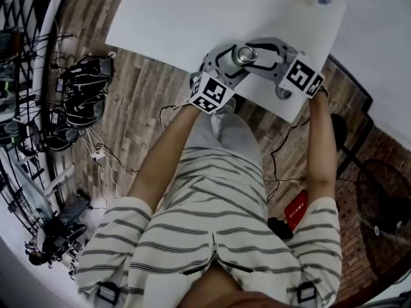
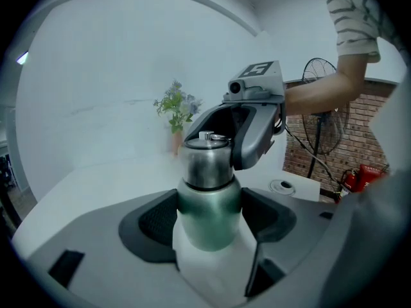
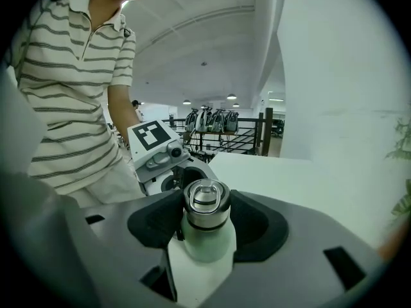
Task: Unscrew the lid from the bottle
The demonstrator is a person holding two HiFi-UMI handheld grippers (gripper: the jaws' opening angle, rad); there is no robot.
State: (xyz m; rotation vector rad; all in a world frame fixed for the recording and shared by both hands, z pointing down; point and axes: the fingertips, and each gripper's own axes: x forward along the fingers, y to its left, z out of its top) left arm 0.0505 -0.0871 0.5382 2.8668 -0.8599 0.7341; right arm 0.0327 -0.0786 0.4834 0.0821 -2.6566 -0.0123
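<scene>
A bottle with a pale green body (image 2: 209,213) and a silver steel lid (image 1: 244,55) stands upright near the front edge of the white table (image 1: 192,18). My left gripper (image 2: 209,218) is shut on the green body, with a dark pad pressing on each side. My right gripper (image 3: 207,212) comes in from the other side and is shut on the lid (image 3: 206,204), its pads against the lid's rim. In the head view the left gripper (image 1: 232,61) and the right gripper (image 1: 258,51) meet at the bottle from left and right. The bottle's base is hidden.
A small plant (image 2: 174,108) stands at the table's far side. A small round thing (image 2: 282,186) lies on the table's corner. Beyond the table are a standing fan (image 2: 324,108), a brick wall and a red object (image 1: 296,209) on the floor. Cables and gear (image 1: 77,95) lie to the left.
</scene>
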